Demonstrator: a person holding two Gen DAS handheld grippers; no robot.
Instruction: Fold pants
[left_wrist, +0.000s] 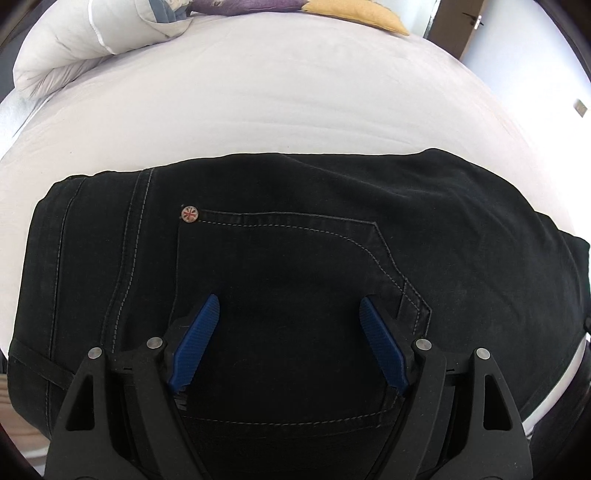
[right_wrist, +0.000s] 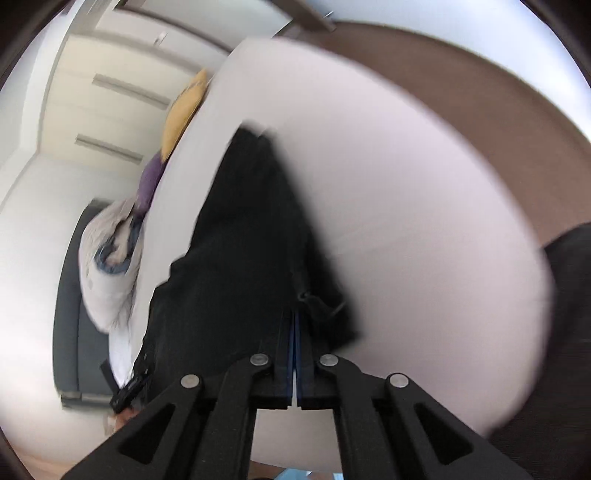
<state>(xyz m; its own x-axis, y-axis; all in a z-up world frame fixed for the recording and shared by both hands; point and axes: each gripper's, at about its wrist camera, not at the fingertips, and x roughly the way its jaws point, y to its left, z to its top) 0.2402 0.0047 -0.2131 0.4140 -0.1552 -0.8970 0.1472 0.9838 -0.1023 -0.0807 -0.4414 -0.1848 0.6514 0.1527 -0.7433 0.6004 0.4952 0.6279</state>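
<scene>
Black jeans (left_wrist: 295, 229) lie on a white bed (left_wrist: 288, 96), back pocket up, with a small round rivet (left_wrist: 190, 214) at the pocket corner. My left gripper (left_wrist: 290, 306) is open, its blue fingers (left_wrist: 199, 339) spread over the pocket, holding nothing. In the blurred, tilted right wrist view the pants (right_wrist: 243, 236) stretch away across the bed (right_wrist: 424, 221). My right gripper (right_wrist: 295, 317) is shut on the pants' near edge.
A rolled white duvet (left_wrist: 74, 48), a purple pillow (left_wrist: 243, 6) and a yellow pillow (left_wrist: 365, 14) lie at the bed's far end. Brown floor (right_wrist: 498, 103) runs along the bed's side. A dark grey bed frame (right_wrist: 70, 295) shows beyond the duvet.
</scene>
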